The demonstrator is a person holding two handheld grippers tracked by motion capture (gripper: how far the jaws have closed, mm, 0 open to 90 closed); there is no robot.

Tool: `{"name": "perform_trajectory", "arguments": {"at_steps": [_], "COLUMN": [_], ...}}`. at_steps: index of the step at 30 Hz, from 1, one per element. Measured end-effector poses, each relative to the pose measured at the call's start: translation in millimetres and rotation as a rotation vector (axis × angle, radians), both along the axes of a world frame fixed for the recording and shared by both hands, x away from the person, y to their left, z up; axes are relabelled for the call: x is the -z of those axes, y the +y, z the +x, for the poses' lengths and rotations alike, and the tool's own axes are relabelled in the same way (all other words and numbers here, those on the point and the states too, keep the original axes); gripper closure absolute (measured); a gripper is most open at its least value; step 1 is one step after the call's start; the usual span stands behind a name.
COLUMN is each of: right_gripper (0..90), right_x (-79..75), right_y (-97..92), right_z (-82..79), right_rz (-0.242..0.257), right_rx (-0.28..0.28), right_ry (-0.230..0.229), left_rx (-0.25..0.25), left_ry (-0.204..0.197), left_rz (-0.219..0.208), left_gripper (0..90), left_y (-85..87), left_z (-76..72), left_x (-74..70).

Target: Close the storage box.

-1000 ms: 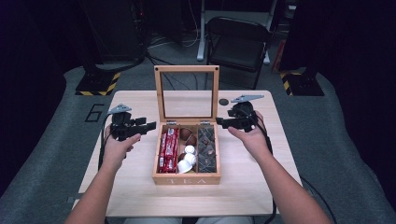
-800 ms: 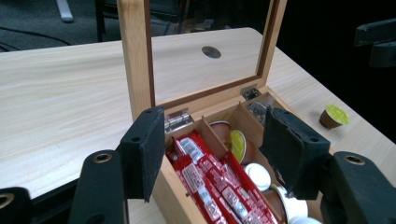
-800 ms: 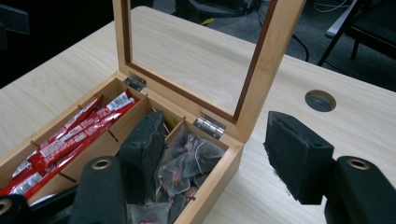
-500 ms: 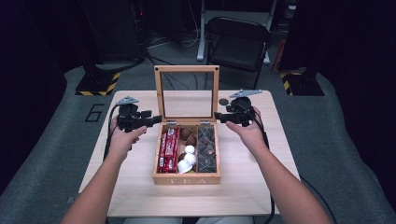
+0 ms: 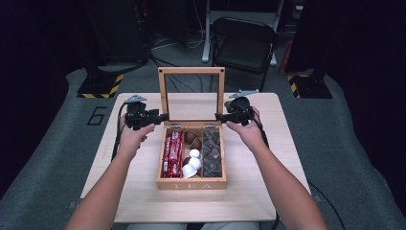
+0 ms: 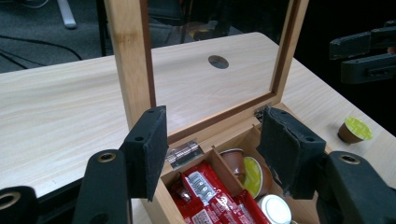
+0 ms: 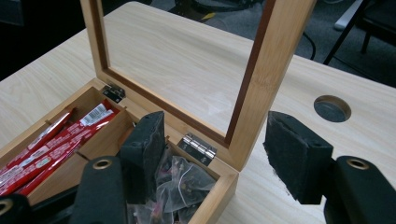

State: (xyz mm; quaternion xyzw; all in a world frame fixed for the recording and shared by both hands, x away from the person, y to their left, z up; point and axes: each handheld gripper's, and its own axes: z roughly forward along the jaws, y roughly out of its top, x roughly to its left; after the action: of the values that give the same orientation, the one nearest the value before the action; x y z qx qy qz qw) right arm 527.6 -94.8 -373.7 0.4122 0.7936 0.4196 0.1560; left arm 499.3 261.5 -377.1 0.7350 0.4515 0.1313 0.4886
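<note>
The pale wooden counter (image 5: pixel 268 191) carries a wooden tea box (image 5: pixel 191 183) at its middle, its glass-paned lid (image 5: pixel 191 70) standing upright at the back. Both hands have closed in on that lid since a second ago, when they hung well out to either side of the box. The left hand-held gripper (image 5: pixel 162 116) now has its tips at the lid's left post near the hinge; its jaws have just been closing, yet the left gripper view shows the pads (image 6: pixel 154 144) apart and released, with the post between and beyond them. The right hand-held gripper (image 5: pixel 220 116) sits at the right post, jaws also unclenched, straddling the post without pressing. Inside lie red packets (image 5: pixel 171 154), capsules (image 5: pixel 194 154) and dark tea bags (image 5: pixel 211 153). A lone capsule (image 6: pixel 355 130) rests on the counter.
</note>
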Motion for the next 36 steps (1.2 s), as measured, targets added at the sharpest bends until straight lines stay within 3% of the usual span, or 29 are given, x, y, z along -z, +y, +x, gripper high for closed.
{"name": "perform_trajectory", "arguments": {"at_steps": [12, 19, 36], "right_gripper": [37.3, 36.7, 36.4], "right_x": [14.0, 17.2, 27.1], "right_y": [-1.2, 1.7, 12.7], "right_z": [25.5, 35.3, 53.4], "right_rz": [0.03, 0.009, 0.022], "right_rx": [0.051, 0.074, 0.065], "right_ry": [0.039, 0.035, 0.05], "left_rx": [-0.005, -0.005, -0.021], "left_ry": [0.015, 0.015, 0.006], "left_rz": [0.017, 0.012, 0.016], "left_gripper": [42.1, 42.1, 42.4], "left_y": [-1.0, 0.4, 10.4], "left_z": [2.7, -1.9, -10.4], "left_x": [2.8, 2.1, -1.0]}}
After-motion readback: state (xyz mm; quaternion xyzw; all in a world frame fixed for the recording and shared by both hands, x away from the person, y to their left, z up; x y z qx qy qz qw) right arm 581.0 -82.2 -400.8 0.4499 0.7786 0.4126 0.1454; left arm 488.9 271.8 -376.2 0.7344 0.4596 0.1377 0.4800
